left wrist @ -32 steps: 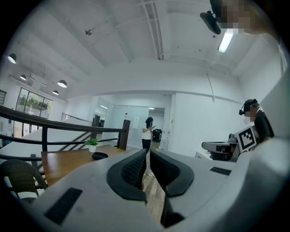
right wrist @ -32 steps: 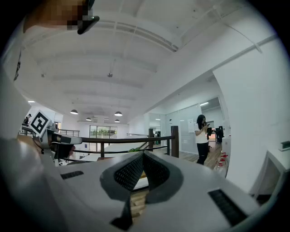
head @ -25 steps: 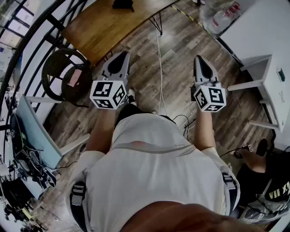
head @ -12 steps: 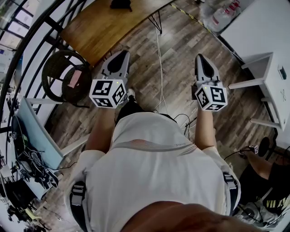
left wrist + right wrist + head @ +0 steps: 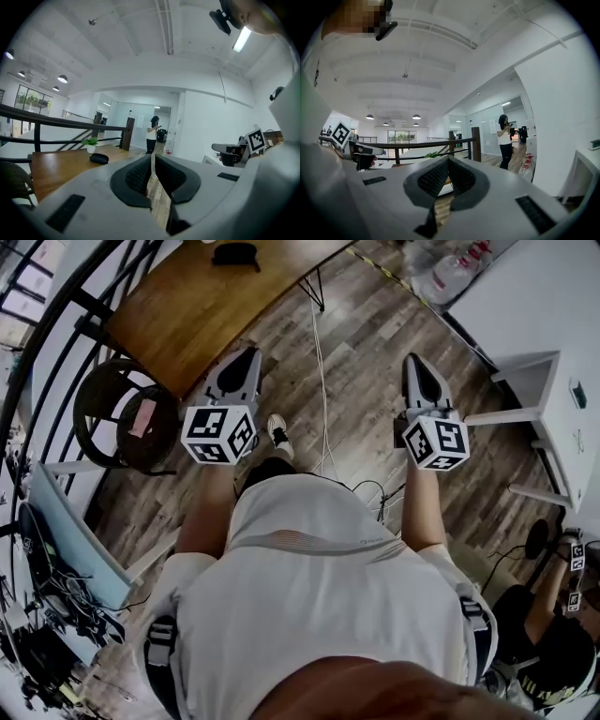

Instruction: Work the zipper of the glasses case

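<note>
Frankly, my biggest worry is the approach. The left gripper (image 5: pixel 247 354) and the right gripper (image 5: pixel 413 362) are both carried over open floor short of the wooden table (image 5: pixel 216 306). The white cable (image 5: pixel 323 381) trailing over the boards off the table's near right corner could catch a foot on the way in. Next comes the state of the tongs: each has its jaws pressed together with nothing between them. Arriving at the table like that, I would only nudge the small dark thing toward the table's far end, which I take to be the glasses case (image 5: pixel 99 158). It looks light, so I judge it could skid across the smooth top or off the edge. A lesser risk is the zipper tab, which I cannot make out at all from here, so a pinch could easily miss it. As for the room, it is a bright, white-walled open space with a plank floor (image 5: pixel 366 343). A dark railing (image 5: pixel 56 123) runs past the table's far side. A white desk (image 5: pixel 553 306) stands well apart to the table's right, and a round dark chair (image 5: pixel 122 413) sits just beside its left edge. A person (image 5: pixel 152 133) stands far beyond the table, and a little potted plant (image 5: pixel 91 144) rests on the table near the case.
</note>
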Demonstrator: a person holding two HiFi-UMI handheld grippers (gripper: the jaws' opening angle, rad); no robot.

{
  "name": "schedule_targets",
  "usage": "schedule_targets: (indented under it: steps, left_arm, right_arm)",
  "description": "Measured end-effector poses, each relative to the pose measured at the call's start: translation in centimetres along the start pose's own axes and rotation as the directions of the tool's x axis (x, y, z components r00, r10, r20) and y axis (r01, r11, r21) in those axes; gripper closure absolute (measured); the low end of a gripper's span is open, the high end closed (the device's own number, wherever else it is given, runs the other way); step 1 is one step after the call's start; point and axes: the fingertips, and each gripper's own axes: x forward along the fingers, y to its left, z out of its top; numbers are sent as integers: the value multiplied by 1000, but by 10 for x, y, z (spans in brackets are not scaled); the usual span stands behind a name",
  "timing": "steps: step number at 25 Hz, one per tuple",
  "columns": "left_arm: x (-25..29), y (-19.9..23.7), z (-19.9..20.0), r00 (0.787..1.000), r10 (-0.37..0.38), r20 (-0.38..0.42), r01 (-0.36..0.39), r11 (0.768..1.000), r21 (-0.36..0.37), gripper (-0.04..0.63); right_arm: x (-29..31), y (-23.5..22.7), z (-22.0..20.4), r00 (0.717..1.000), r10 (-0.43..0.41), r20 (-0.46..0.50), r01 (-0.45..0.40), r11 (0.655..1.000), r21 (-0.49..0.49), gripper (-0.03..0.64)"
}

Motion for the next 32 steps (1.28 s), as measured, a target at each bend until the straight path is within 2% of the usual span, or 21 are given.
schedule_targets:
  steps: [4, 8, 15, 20, 26, 32]
  left_arm:
    - [41, 26, 7, 1000, -3, 2, 3, 1000, -23, 558]
    - [78, 57, 21, 1000, -5, -6, 5, 1000, -22, 558]
    - [118, 138, 41, 999, 32, -9, -32, 999, -24, 558]
    - [133, 177, 47, 998, 55, -3, -55, 998, -26, 558]
    - [136, 218, 52, 993, 119, -4, -119, 992, -46, 558]
    - [144, 260, 57, 977, 214, -9, -214, 975, -62, 558]
  right_arm:
    - [44, -8, 2, 999, 14, -35, -15, 1000, -24, 566]
    - [99, -14, 9, 999, 26, -41, -26, 1000, -8, 566]
    - [198, 15, 9, 993, 90, -82, -92, 996, -19, 566]
    - [248, 35, 9, 987, 135, -89, -138, 990, -34, 566]
    - [303, 59, 7, 968, 221, -117, -227, 973, -39, 566]
    - [368, 77, 8, 939, 319, -125, -326, 945, -38, 565]
